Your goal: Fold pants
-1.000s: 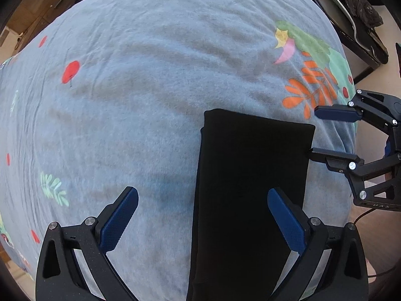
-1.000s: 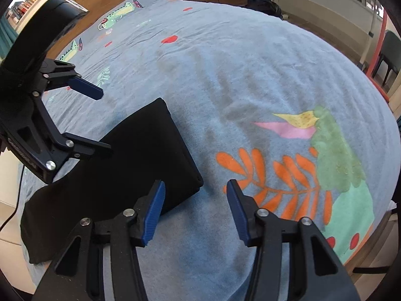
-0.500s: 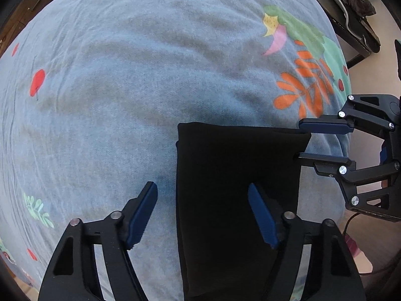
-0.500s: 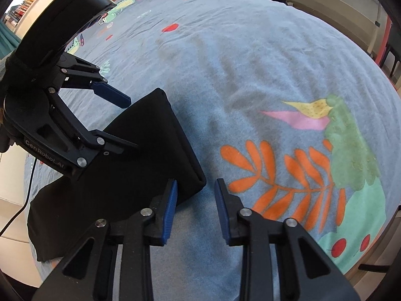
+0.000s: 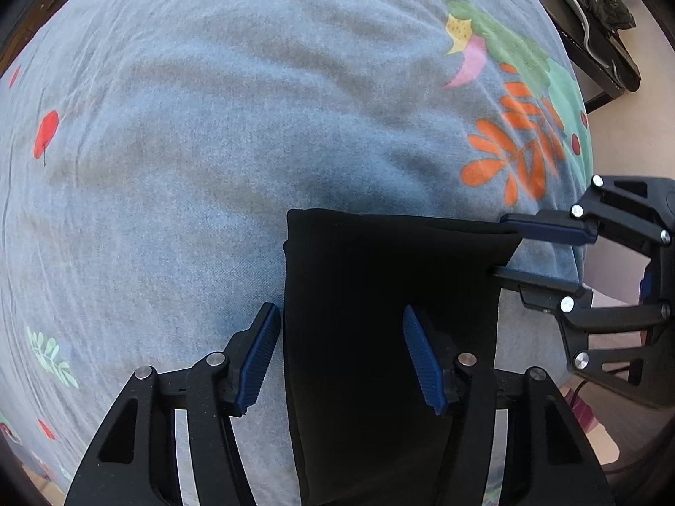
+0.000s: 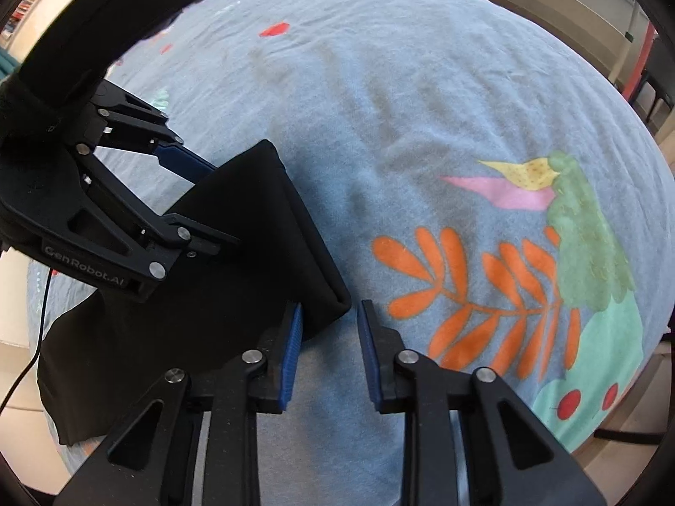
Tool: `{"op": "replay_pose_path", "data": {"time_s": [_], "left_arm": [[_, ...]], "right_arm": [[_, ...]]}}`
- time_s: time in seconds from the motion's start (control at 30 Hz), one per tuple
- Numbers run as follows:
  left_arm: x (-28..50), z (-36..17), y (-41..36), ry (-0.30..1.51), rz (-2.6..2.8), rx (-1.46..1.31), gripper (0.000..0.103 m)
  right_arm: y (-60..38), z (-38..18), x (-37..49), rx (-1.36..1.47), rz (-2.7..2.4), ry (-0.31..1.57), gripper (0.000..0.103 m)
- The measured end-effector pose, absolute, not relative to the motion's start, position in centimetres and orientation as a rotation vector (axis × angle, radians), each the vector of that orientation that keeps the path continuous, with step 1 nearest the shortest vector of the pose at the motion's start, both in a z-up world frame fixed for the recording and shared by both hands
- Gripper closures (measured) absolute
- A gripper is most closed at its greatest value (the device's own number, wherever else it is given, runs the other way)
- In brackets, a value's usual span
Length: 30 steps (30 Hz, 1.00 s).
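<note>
Because the pants (image 5: 379,379) are soft, limp black cloth already doubled into a thick band, they will probably sag and slide apart unless all layers are pinched together, so the corners of the short end look like the best places to hold. The band lies on the blue patterned bed (image 5: 211,126), near its edge. In the left wrist view its long axis runs from the near bottom up to a straight short end facing the middle of the bed.

The right tongs (image 6: 330,305) are drawn narrow, and they appear closed on that end's right corner, which sits between their tips. The left tongs (image 5: 339,310) point down at half width and have just been closing. They straddle the band's left long edge, one pad over the sheet just beside the cloth and the other above the black fabric, not yet pressing it.
</note>
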<state>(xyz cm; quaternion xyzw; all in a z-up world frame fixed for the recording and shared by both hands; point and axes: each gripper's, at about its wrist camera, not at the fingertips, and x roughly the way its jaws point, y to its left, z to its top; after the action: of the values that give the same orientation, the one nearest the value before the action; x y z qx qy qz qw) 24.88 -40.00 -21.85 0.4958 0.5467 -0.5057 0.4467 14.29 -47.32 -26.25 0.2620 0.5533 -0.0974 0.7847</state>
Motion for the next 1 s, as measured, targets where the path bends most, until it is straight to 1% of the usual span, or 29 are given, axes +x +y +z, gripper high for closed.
{"op": "replay_pose_path", "data": {"time_s": [0.37,0.67,0.7,0.77,0.83,0.93,1.0], "left_arm": [[24.6,-23.3,-41.6,1.377,-1.298,1.250,0.048],[23.9,-24.3,-43.2,1.400,-1.346,1.242,0.049],[23.8,-24.3,-43.4,1.410,-1.356,1.234,0.055],[24.0,-24.1,-43.5,1.421,-1.367,1.224,0.060],[24.3,-23.9,-43.9,1.436,-1.370,1.207,0.070],[24.4,-23.6,-44.3,1.447,-1.372,1.191,0.080],[24.5,-23.4,-44.5,1.447,-1.374,1.182,0.082]], "right_arm": [[-47.6,-27.9,16.3,0.630,-0.242,1.216,0.103],[-47.8,-28.6,16.3,0.649,-0.233,1.203,0.103],[-47.8,-28.5,16.3,0.643,-0.227,1.200,0.103],[-47.9,-28.2,16.0,0.629,-0.223,1.192,0.103],[-48.0,-28.0,15.9,0.633,-0.219,1.181,0.103],[-48.1,-27.7,15.7,0.625,-0.216,1.165,0.103],[-48.0,-27.4,15.6,0.618,-0.214,1.153,0.103]]}}
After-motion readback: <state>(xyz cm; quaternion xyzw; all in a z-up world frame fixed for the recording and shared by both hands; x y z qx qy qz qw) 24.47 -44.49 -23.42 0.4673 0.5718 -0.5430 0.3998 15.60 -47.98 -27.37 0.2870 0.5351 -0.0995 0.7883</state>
